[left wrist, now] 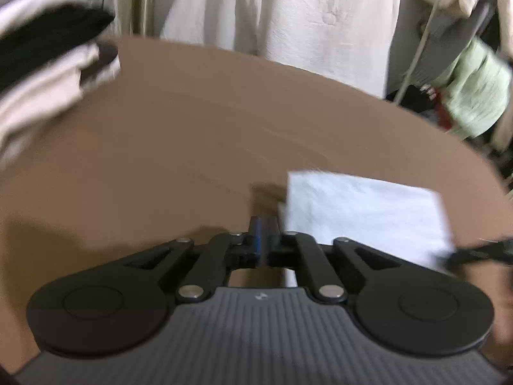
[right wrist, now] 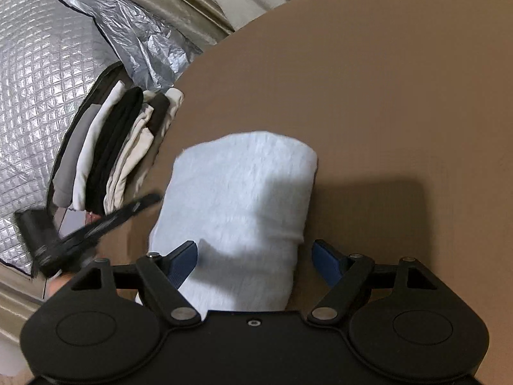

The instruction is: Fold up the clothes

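Observation:
A folded white cloth point(right wrist: 237, 199) lies on the brown table point(right wrist: 384, 96). My right gripper point(right wrist: 256, 256) stands open astride its near end. One blue pad point(right wrist: 182, 263) is at the cloth's left edge and the other stands off to the right, neither pressing. My left gripper point(left wrist: 263, 224) is shut with nothing between its fingers, just left of the same cloth point(left wrist: 362, 211) and over the bare table point(left wrist: 192, 128). The right wrist view shows it blurred point(right wrist: 147, 199), beside the cloth's left side. A finger of my right gripper point(left wrist: 481, 250) shows at the cloth's right corner.
A stack of folded clothes point(right wrist: 109, 160) in white, black and grey sits at the table's left side point(left wrist: 48, 64). White fabric point(left wrist: 304, 16) hangs beyond the far edge, with a pale green garment point(left wrist: 474, 89) to its right. Silver quilted foil point(right wrist: 48, 64) lies behind the stack.

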